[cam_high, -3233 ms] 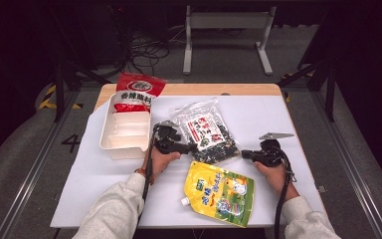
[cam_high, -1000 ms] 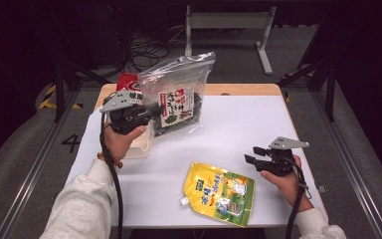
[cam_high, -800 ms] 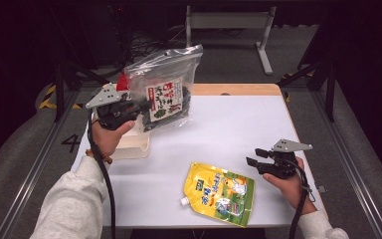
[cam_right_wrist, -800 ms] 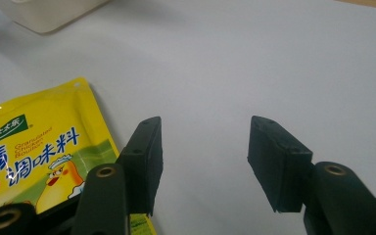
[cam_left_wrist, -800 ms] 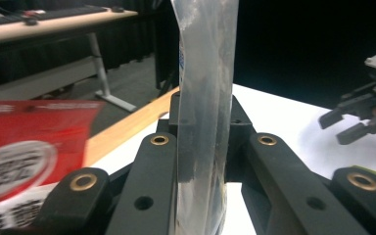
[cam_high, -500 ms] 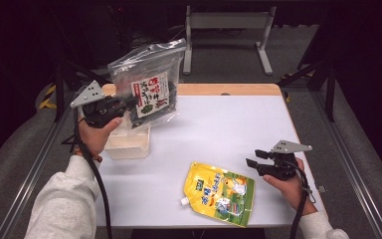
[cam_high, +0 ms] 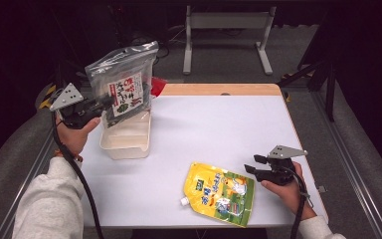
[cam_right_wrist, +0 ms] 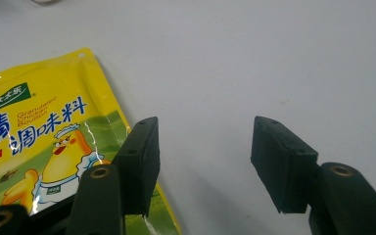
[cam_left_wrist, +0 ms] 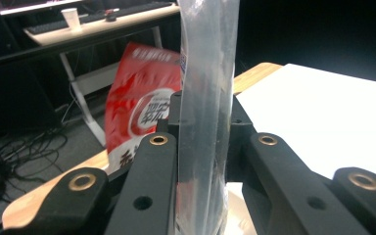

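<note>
Left gripper (cam_high: 101,103): held up at the desk's left edge, above the tray; the grey three-cornered plate on top faces the high camera.
Left jaws: closed tight on the clear bag, one jaw on each face of it; in the left gripper view the plastic stands as a narrow vertical strip squeezed between them.
Clear bag (cam_high: 124,84): a see-through pouch with dark contents and a red-and-white label, hanging in the air, roughly upright and slightly tilted, its lower edge over the tray. Whether it touches the tray cannot be told.
Tray (cam_high: 125,142): a cream, open-topped plastic container on the left part of the desk, just beside the person's left hand (cam_high: 73,137).
Red packet (cam_left_wrist: 139,105): stands behind the clear bag at the far left corner of the desk; in the high view just a red corner shows past the bag.
Right gripper (cam_high: 252,164): low over the near right part of the desk, pointing left toward the yellow pouch.
Right jaws: wide apart, holding nothing; the left jaw sits over the pouch's edge, the right one over bare desk.
Yellow pouch (cam_high: 219,193): lies flat near the front edge, printed with a cartoon chicken, its white spout at the lower left.
Desk (cam_high: 219,129): white top, wooden strip along the far edge.
</note>
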A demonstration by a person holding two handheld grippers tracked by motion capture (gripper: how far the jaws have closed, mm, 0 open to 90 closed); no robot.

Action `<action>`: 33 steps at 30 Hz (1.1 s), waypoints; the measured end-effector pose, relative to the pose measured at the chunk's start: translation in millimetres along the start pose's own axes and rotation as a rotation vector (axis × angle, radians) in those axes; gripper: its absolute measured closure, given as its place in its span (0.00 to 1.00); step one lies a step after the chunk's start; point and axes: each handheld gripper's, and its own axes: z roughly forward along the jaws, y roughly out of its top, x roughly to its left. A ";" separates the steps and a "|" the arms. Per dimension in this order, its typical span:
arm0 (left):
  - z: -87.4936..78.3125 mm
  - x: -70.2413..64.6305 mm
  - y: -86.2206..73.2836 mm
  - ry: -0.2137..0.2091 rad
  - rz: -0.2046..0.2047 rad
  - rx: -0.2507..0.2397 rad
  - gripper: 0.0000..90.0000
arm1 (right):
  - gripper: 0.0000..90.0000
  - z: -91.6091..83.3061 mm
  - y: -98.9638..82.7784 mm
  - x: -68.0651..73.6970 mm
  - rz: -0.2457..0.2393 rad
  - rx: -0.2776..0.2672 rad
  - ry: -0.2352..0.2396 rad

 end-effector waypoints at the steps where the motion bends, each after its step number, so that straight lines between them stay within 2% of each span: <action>1: 1.8 0.9 -3.5 0.000 0.016 0.023 0.89 | 0.49 0.4 -0.2 0.7 -0.006 0.001 0.002; 3: 3.6 1.6 -6.6 0.004 0.022 0.038 0.89 | 0.49 0.8 -0.1 1.8 -0.012 0.008 0.007; 7: 5.0 6.0 -17.4 0.002 -0.015 -0.002 0.89 | 0.48 2.7 -0.1 3.0 -0.022 0.011 0.008; 9: 7.4 7.5 -21.4 0.000 -0.017 -0.001 0.89 | 0.48 4.0 -0.6 2.7 -0.020 0.015 0.012; 12: 8.5 10.5 -28.5 -0.008 -0.053 -0.020 0.88 | 0.48 6.4 -0.8 3.8 -0.023 0.023 0.017; 14: 7.6 11.4 -31.0 -0.018 -0.054 -0.027 0.88 | 0.47 8.7 -0.7 4.7 -0.028 0.028 0.023; 16: 7.6 8.8 -29.7 -0.012 -0.031 -0.001 0.89 | 0.46 11.1 -0.6 5.5 -0.034 0.038 0.027; 19: 8.4 6.7 -29.1 -0.021 -0.021 0.021 0.89 | 0.46 12.6 0.1 6.1 -0.036 0.042 0.032; 21: 10.3 2.7 -29.2 -0.017 0.006 0.056 0.89 | 0.45 12.9 0.5 6.1 -0.037 0.041 0.032; 23: 16.1 -0.5 -34.9 -0.010 0.013 0.098 0.89 | 0.45 12.9 1.3 7.0 -0.040 0.040 0.034; 26: 15.6 3.2 -46.2 -0.005 -0.046 0.062 0.89 | 0.45 13.5 1.9 7.7 -0.045 0.039 0.032; 29: 12.8 5.0 -53.6 -0.008 -0.062 0.053 0.89 | 0.45 13.9 1.9 8.2 -0.046 0.041 0.039; 33: 12.2 4.2 -56.0 -0.001 -0.062 0.054 0.89 | 0.45 14.9 2.0 8.7 -0.053 0.047 0.036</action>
